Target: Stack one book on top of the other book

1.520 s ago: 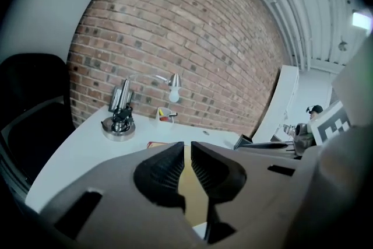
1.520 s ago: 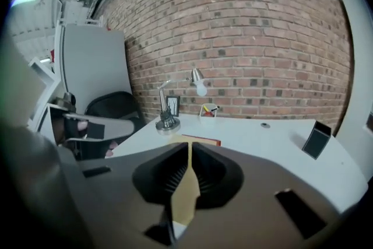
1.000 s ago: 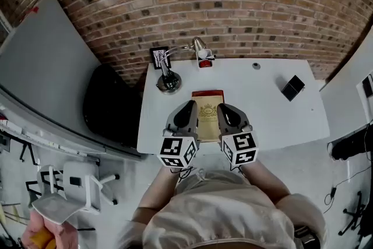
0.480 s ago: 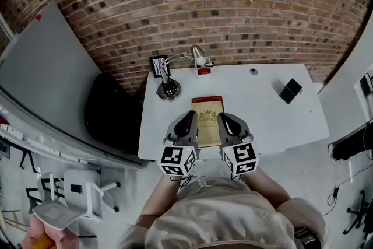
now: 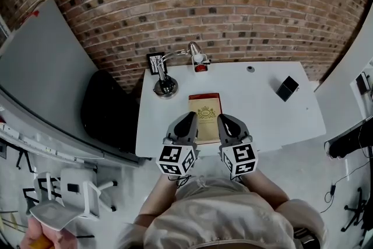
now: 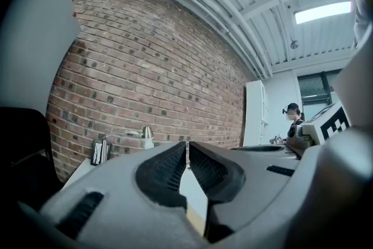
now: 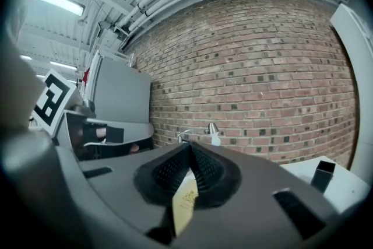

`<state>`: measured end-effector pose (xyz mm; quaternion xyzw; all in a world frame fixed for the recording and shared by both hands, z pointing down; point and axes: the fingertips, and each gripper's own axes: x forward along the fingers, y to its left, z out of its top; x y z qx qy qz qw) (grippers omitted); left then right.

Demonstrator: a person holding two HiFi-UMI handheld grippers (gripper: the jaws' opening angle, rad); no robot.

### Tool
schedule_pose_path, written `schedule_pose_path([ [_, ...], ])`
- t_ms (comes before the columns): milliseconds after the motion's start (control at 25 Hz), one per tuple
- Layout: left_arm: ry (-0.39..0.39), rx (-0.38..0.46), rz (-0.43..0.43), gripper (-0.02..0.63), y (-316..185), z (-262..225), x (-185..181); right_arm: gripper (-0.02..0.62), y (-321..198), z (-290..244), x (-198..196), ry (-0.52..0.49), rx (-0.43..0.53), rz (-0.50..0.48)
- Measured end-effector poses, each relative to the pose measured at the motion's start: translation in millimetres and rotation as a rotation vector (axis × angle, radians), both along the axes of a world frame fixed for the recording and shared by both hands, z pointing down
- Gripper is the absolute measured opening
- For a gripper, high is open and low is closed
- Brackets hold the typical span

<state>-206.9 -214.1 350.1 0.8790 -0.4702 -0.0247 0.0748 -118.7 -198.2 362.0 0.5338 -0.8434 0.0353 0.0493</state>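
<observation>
The book (image 5: 206, 118) lies flat on the white table (image 5: 262, 114), near the front edge and a little left of the middle, with its long side running away from the person. Its cover is gold with an emblem, and a red strip shows along its far end; whether that strip is a second book lying under it cannot be told. The left gripper (image 5: 189, 117) hangs over the book's left edge and the right gripper (image 5: 222, 119) over its right edge, both pointing roughly level toward the brick wall (image 5: 233, 3), side by side with the cover showing between them. In the left gripper view the ribbed pads (image 6: 166, 169) stand almost together, a thin slit left between them and nothing caught in it. In the right gripper view the tips of the right gripper (image 7: 189, 148) meet, and the gold cover (image 7: 186, 201) shows below them through the gap behind the pads, lying underneath rather than pinched. Beyond the book, at the table's far left corner, stands a silver desk lamp (image 5: 165, 85) with a small framed card (image 5: 155, 62) beside it. A black box (image 5: 286, 88) sits well apart toward the right. A black chair (image 5: 108, 108) stands just left of the table.
</observation>
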Motion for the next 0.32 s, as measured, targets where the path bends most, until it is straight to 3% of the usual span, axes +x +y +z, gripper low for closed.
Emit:
schedule_pose_path([
  [320, -0.008, -0.008, 0.026, 0.032, 1.1, 4.2, -0.5, 0.026, 2.9, 5.4, -5.1, 0.006, -0.004, 0.007],
])
